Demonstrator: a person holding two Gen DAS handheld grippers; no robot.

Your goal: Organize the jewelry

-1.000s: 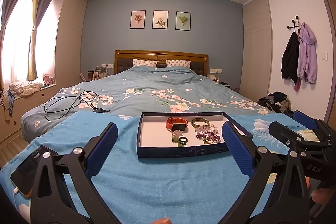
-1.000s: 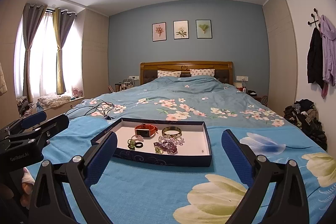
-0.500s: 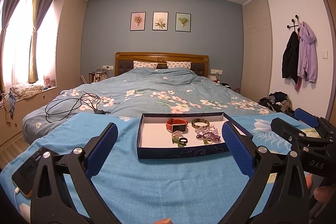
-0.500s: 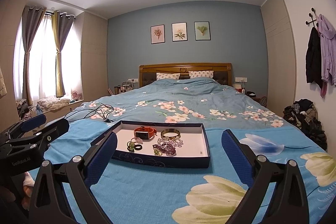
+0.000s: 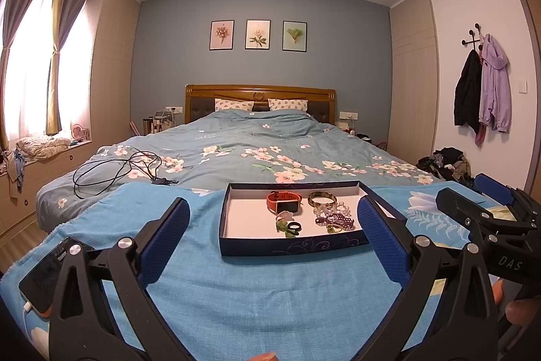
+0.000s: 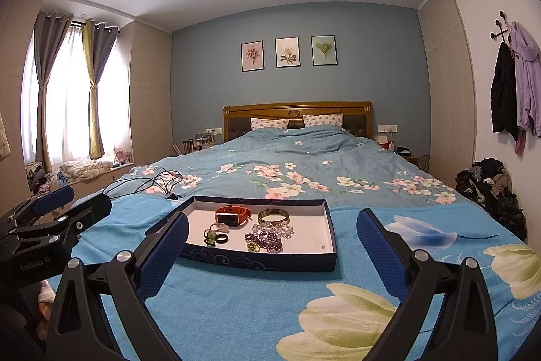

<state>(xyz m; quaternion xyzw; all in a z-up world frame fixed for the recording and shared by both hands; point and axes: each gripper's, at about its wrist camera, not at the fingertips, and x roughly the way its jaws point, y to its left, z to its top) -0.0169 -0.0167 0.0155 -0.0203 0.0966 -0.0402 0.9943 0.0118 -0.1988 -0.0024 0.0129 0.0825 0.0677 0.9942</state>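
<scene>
A dark blue box tray (image 5: pixel 287 245) (image 6: pixel 263 261) with a white floor lies on the blue towel at the foot of the bed. In it lie an orange watch (image 5: pixel 283 201) (image 6: pixel 232 215), a gold bangle (image 5: pixel 322 199) (image 6: pixel 274 216), clear beads (image 5: pixel 333 209), a purple bead bracelet (image 5: pixel 334 220) (image 6: pixel 265 240), a black ring (image 5: pixel 293 226) (image 6: pixel 221 238) and small green pieces (image 5: pixel 281 226). My left gripper (image 5: pixel 274 212) is open and empty, just short of the tray. My right gripper (image 6: pixel 272 225) is open and empty too. Each gripper shows at the edge of the other's view.
A phone (image 5: pixel 44 273) on a cable lies at the towel's left edge. Black cables (image 5: pixel 118 168) sprawl on the floral duvet beyond. A clothes pile (image 6: pixel 490 188) sits on the floor at the right. Blue towel (image 6: pixel 236 310) stretches in front of the tray.
Both views have tilted slightly upward, so the tray sits a little lower in frame. The jewelry has not moved and both grippers stay open.
</scene>
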